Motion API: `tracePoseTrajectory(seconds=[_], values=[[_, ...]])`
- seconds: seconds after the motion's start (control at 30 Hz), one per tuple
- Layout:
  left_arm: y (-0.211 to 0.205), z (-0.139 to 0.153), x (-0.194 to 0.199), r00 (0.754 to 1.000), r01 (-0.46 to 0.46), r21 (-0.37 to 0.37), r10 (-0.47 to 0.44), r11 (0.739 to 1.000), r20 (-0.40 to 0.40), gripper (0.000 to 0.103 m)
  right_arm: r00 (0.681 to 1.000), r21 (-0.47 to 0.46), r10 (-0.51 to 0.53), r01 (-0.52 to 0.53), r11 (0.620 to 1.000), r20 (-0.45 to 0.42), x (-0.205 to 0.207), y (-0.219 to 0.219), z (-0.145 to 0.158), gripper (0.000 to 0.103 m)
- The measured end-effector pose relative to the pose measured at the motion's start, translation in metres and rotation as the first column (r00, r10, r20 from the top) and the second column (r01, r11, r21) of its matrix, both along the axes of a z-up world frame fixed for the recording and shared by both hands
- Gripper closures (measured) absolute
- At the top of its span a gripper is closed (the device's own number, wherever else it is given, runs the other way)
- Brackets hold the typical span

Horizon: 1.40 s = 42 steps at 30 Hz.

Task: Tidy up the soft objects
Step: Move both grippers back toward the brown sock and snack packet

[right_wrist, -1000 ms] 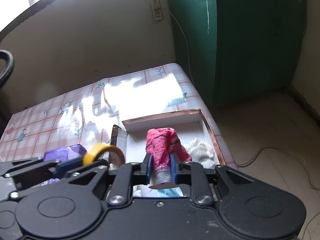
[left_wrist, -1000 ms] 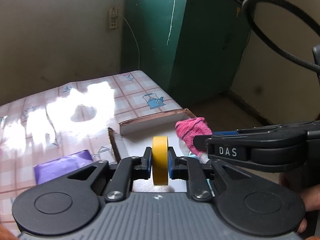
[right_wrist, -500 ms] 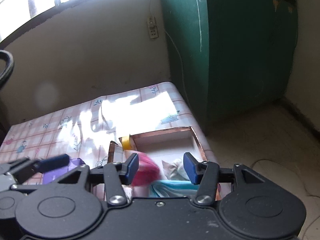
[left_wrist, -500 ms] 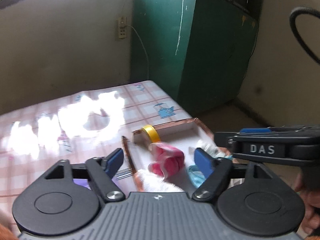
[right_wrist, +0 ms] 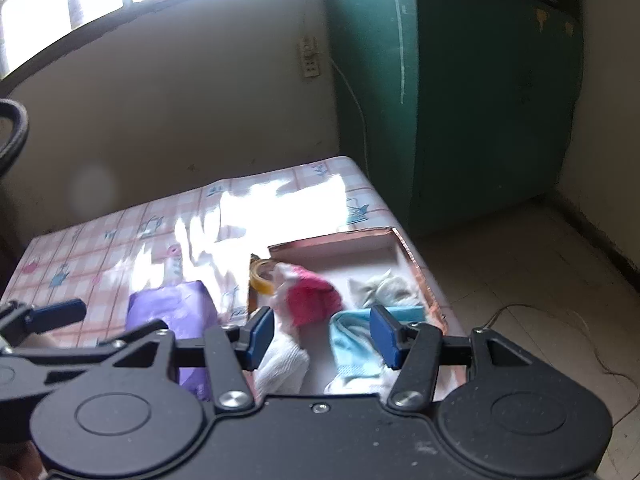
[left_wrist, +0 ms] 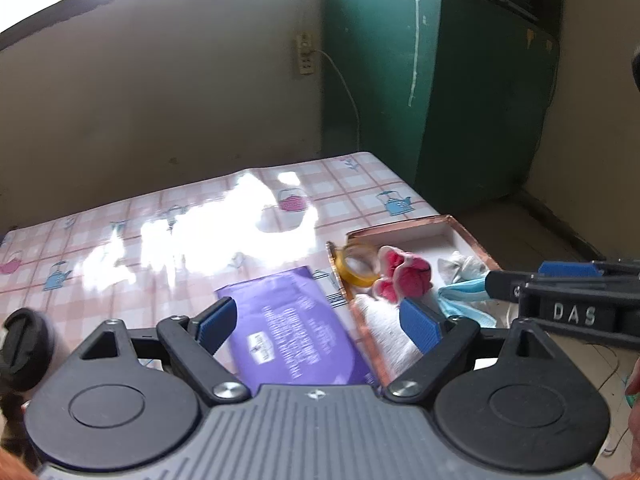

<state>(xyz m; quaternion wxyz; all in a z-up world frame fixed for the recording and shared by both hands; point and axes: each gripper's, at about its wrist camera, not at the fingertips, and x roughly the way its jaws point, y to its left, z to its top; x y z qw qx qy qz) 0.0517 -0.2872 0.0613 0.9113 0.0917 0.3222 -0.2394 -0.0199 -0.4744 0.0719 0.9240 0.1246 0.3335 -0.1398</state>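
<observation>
A shallow cardboard box point(left_wrist: 400, 228) point(right_wrist: 332, 240) with a copper-brown rim sits at the table's right edge. In it lie a yellow tape roll point(left_wrist: 356, 270) point(right_wrist: 262, 276), a pink cloth point(left_wrist: 404, 276) point(right_wrist: 314, 298), a grey-white cloth point(left_wrist: 460, 266) point(right_wrist: 386, 290), a light blue cloth point(left_wrist: 460, 300) point(right_wrist: 352, 340) and a white cloth point(left_wrist: 384, 320) point(right_wrist: 280, 364). My left gripper point(left_wrist: 318, 320) hovers above the box's left rim, its jaws opening, with nothing held. My right gripper point(right_wrist: 322, 334) hangs over the box's near half, jaws also opening and empty.
A purple packet point(left_wrist: 292, 340) point(right_wrist: 172, 312) lies on the checked teapot tablecloth point(left_wrist: 160, 232) just left of the box. A black round cap point(left_wrist: 24, 344) is at the far left. A green cabinet point(right_wrist: 480, 120) and bare floor point(right_wrist: 520, 280) lie beyond the table's right edge.
The left gripper let go of the yellow tape roll and the right let go of the pink cloth; both now lie in the box. Both grippers opened and drew back and upward.
</observation>
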Motion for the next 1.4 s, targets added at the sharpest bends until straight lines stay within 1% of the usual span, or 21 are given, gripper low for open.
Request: tracePoseTrajectory(seconds=[0.2, 0.53, 0.93, 1.4], values=[[0.025, 0.003, -0.003, 0.998, -0.063, 0.001, 0.063, 0.998, -0.008, 0.012, 0.999, 0.009, 0.044, -0.044, 0.999, -0.014, -0.002, 0.031, 0.000, 0.038], [0.067, 0.003, -0.005, 0.992, -0.129, -0.017, 0.129, 0.991, -0.017, 0.011, 0.994, -0.003, 0.103, -0.104, 0.995, -0.029, 0.005, 0.075, -0.002, 0.038], [0.105, 0.000, -0.007, 0.981, -0.194, -0.015, 0.193, 0.981, -0.025, 0.011, 0.988, 0.009, 0.149, -0.149, 0.989, -0.046, 0.010, 0.114, -0.011, 0.038], [0.152, -0.002, -0.015, 0.963, -0.268, -0.007, 0.267, 0.963, -0.025, 0.011, 0.968, 0.016, 0.240, -0.239, 0.971, -0.068, 0.018, 0.167, -0.019, 0.038]])
